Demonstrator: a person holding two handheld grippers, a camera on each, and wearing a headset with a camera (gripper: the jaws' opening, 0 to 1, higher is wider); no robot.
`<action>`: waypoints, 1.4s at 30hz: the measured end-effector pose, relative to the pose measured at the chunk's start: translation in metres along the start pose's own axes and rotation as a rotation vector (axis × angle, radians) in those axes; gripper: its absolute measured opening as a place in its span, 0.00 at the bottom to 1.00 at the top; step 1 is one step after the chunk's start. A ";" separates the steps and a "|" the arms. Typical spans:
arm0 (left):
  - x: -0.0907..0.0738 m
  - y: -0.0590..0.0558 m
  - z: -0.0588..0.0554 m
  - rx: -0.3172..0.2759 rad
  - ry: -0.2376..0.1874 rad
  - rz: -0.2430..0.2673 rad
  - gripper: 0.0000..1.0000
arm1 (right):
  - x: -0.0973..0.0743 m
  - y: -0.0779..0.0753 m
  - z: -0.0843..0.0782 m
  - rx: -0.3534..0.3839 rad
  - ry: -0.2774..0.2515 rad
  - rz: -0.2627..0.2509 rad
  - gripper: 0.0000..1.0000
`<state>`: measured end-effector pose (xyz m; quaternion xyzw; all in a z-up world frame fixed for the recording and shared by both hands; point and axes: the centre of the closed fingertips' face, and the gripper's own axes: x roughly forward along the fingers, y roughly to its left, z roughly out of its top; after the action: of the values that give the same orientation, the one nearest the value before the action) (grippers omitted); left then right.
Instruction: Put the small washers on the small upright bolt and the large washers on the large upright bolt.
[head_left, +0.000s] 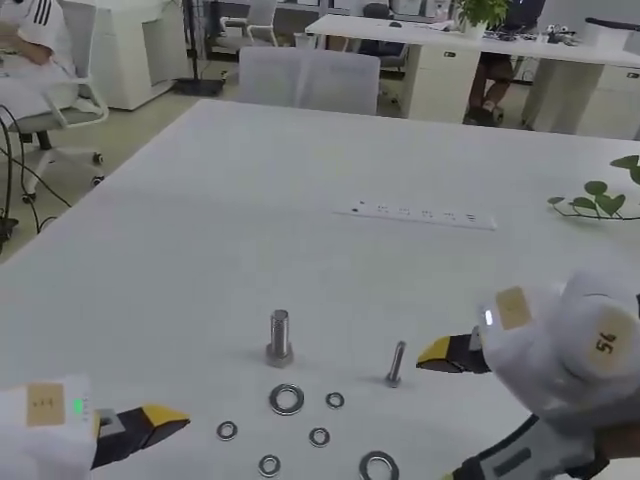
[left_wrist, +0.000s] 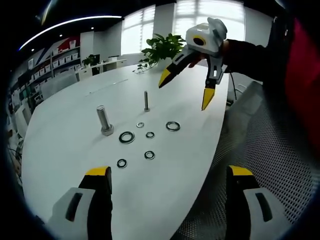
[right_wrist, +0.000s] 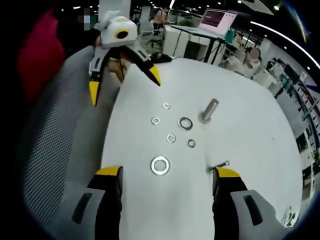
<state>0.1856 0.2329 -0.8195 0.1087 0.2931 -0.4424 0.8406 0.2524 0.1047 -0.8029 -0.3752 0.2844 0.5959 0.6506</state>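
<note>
Currently the large upright bolt (head_left: 279, 336) and small upright bolt (head_left: 396, 362) stand on the white tabletop (head_left: 300, 200); large washers (head_left: 287, 399) and small washers (head_left: 319, 437) lie flat near them; left gripper (right_wrist: 125, 90) and right gripper (left_wrist: 184, 94) hover, fingers spread, empty.

**Camera layout.** The head view looks forward and down from close above the near edge of the white tabletop (head_left: 200, 220). The 2 gripper views sit low and face each other: in the left one we see the white, yellow-tipped right gripper (left_wrist: 185, 91), in the right one the left gripper (right_wrist: 125, 86). All 3 share the thick upright steel bolt (head_left: 279, 335) and loose steel washers (head_left: 287, 399).
</note>
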 end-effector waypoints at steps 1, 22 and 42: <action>0.000 0.000 0.000 0.000 -0.001 0.001 0.95 | 0.001 0.000 0.000 -0.003 0.005 0.003 0.74; 0.000 0.000 0.001 0.001 -0.011 0.000 0.95 | 0.019 0.001 0.003 -0.054 0.080 0.073 0.70; 0.001 0.002 0.001 -0.009 -0.023 0.002 0.95 | 0.038 0.005 -0.007 -0.075 0.182 0.170 0.62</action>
<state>0.1880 0.2330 -0.8196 0.1001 0.2854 -0.4417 0.8447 0.2532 0.1204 -0.8387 -0.4263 0.3506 0.6227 0.5546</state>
